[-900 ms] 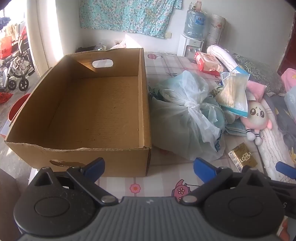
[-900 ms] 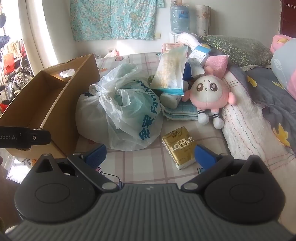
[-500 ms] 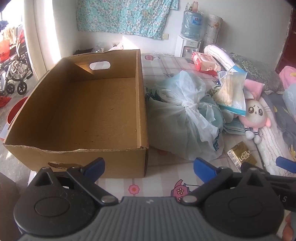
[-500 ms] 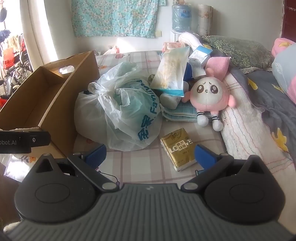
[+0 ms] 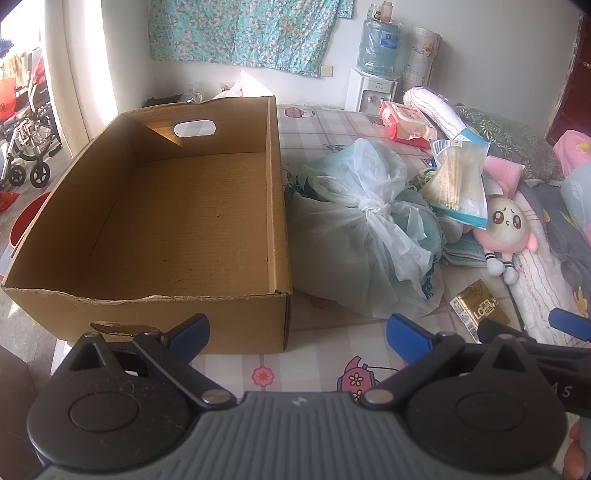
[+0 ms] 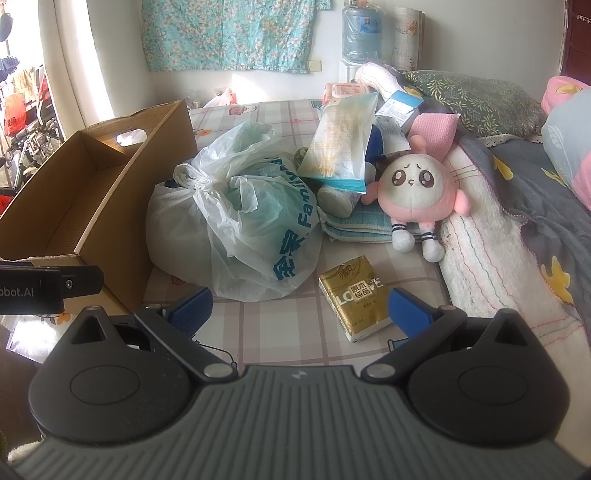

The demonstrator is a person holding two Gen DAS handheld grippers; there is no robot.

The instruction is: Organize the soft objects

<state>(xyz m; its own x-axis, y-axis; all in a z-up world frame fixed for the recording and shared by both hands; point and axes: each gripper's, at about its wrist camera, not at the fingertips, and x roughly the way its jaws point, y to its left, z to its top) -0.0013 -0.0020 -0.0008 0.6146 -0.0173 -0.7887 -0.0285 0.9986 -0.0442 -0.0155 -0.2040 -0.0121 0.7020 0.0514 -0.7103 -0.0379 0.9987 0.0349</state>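
A pale plaster wall (image 5: 480, 55) is being draped with a turquoise floral cloth (image 6: 229, 33). A white water dispenser (image 5: 371, 92) topped by a blue bottle is being kept against it. Daylight is being cast from a bright opening (image 5: 22, 92) at left.

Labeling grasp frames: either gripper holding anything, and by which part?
Nothing held. Left gripper and right gripper are both open, with nothing between their fingers.
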